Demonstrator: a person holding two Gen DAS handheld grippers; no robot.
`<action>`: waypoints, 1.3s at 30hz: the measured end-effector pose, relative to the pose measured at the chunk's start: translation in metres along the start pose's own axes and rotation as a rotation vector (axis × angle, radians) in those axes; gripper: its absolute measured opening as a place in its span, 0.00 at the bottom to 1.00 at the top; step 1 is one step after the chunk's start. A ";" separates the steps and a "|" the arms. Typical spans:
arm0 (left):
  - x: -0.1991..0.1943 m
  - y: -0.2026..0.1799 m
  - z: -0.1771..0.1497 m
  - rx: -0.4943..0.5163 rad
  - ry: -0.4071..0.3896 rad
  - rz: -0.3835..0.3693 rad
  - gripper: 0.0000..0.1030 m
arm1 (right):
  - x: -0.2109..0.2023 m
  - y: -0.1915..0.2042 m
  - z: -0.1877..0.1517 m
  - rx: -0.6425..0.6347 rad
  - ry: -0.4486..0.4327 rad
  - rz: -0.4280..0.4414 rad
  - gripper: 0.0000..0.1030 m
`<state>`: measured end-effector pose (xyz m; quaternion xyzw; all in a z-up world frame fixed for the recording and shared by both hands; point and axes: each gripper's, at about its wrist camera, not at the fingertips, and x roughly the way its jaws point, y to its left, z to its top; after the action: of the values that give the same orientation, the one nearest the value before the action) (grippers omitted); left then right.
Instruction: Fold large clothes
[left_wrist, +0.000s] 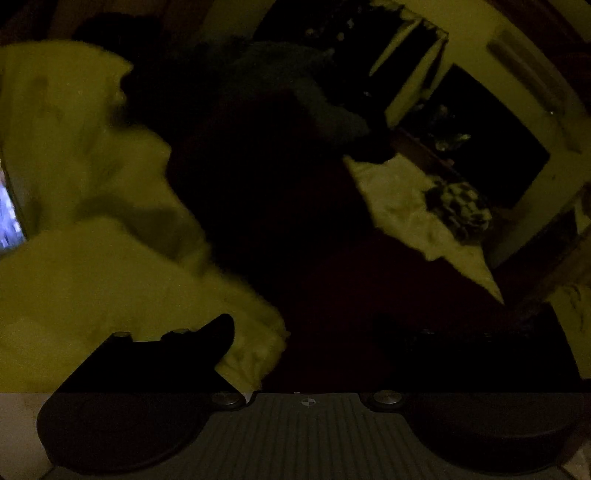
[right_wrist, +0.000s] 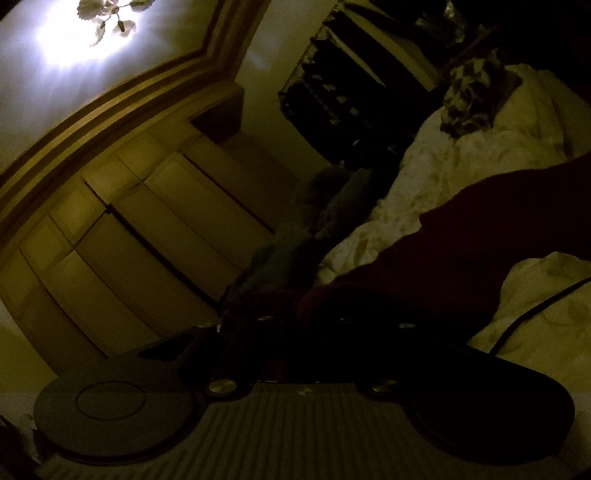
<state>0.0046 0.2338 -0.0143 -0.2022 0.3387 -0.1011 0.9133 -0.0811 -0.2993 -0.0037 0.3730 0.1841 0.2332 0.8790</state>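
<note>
Left wrist view: the left gripper (left_wrist: 306, 328) stands wide open with nothing between its fingers, hanging over the dark red garment (left_wrist: 369, 295), which lies spread on the pale bedding (left_wrist: 74, 266).

Right wrist view: the right gripper (right_wrist: 280, 325) is too dark to tell whether it grips; the garment (right_wrist: 461, 258) drapes from it across the bedding (right_wrist: 480, 155), beneath the wardrobe (right_wrist: 129, 229).

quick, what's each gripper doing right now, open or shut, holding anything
Left gripper: open wide, nothing between its fingers.
Right gripper: fingers close together on the dark red garment, but too dark to confirm a grip.
</note>
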 end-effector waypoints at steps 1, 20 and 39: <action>0.003 0.002 -0.002 -0.008 0.000 -0.013 1.00 | 0.000 -0.002 -0.002 0.003 0.004 -0.029 0.53; -0.054 -0.067 0.046 -0.104 0.008 -0.464 0.50 | 0.035 0.023 0.021 0.182 0.073 0.302 0.09; -0.033 -0.020 -0.021 -0.050 0.249 -0.081 1.00 | -0.009 -0.014 -0.016 0.156 0.246 -0.157 0.16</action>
<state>-0.0351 0.2205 -0.0013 -0.2244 0.4435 -0.1539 0.8540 -0.0924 -0.3035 -0.0232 0.3931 0.3363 0.1924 0.8339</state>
